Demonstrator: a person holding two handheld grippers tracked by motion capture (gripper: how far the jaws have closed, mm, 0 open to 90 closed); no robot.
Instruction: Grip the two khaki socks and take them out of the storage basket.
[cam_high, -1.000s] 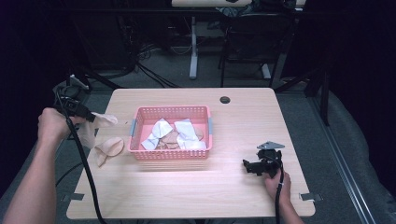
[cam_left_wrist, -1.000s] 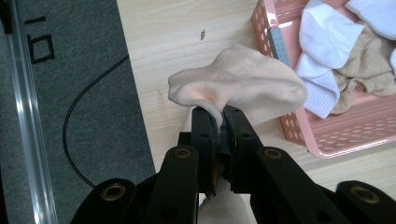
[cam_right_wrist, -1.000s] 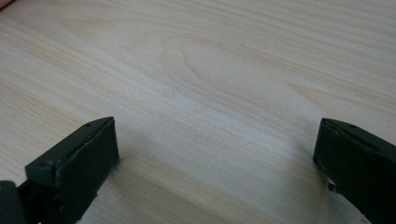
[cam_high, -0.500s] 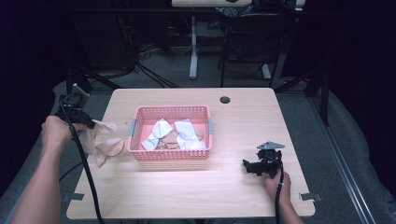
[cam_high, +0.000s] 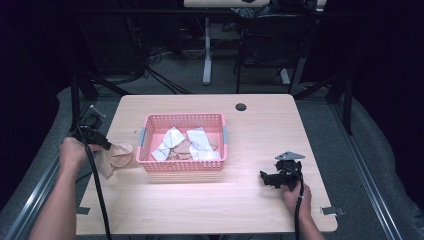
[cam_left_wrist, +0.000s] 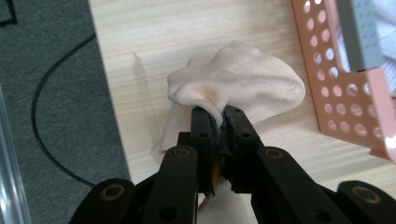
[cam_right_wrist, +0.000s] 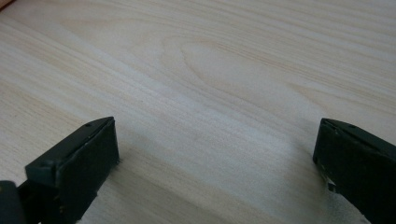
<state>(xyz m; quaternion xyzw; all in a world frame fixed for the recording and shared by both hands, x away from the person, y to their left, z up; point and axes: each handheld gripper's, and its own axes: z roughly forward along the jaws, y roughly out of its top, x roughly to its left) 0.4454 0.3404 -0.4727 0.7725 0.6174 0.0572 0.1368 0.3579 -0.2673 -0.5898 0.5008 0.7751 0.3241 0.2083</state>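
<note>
The sock lies bunched on the table just left of the basket, a fold pinched between the left gripper's closed jaws. The right gripper rests open on bare wood, well apart.

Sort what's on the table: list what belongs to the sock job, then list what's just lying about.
In the job:
peach sock, pinched in the left gripper
pink basket
white socks inside it

Lying about:
black grommet in the table
right gripper, open, idle
</note>
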